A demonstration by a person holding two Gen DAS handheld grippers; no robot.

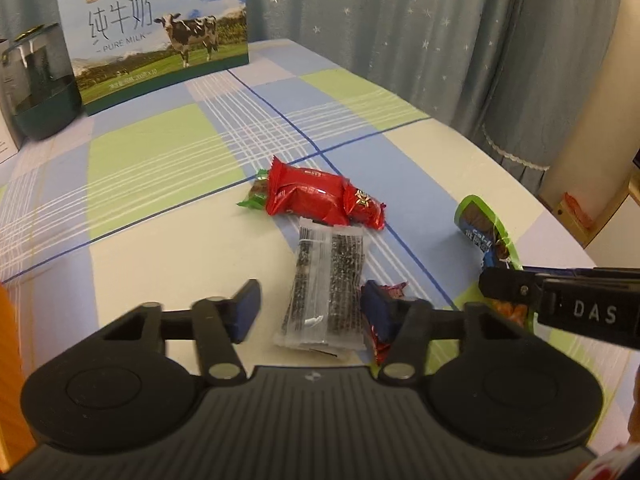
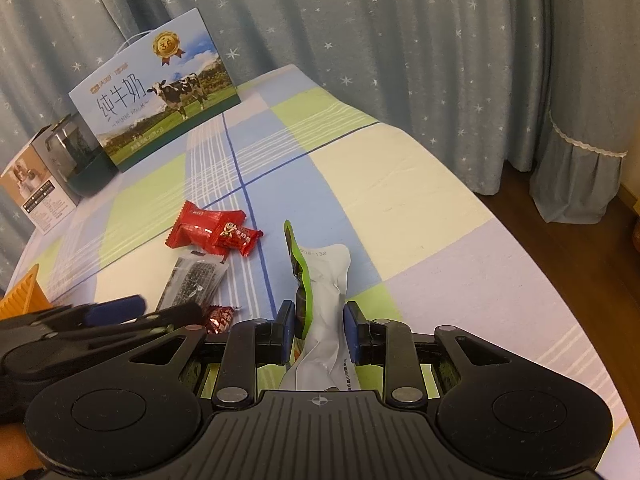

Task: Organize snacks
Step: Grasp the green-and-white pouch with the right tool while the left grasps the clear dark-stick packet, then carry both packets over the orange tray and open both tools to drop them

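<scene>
The right hand-held gripper (image 2: 318, 330) at lower centre of its view is clenched on a green-edged snack pouch (image 2: 320, 280), lifted over the checked tabletop (image 2: 420, 200). The left hand-held gripper (image 1: 312, 308) is released, fingers straddling a clear seaweed packet (image 1: 326, 288); red snack packets (image 1: 316, 200) lie just above it.

the small dark-red foil candy (image 1: 394, 292) is mostly hidden behind the left claw's blue pad, the ridged orange plastic bin (image 2: 22, 294) gets cut off by the frame edge, and the green-and-white snack pouch's (image 2: 320, 280) print is too blurry to read
</scene>
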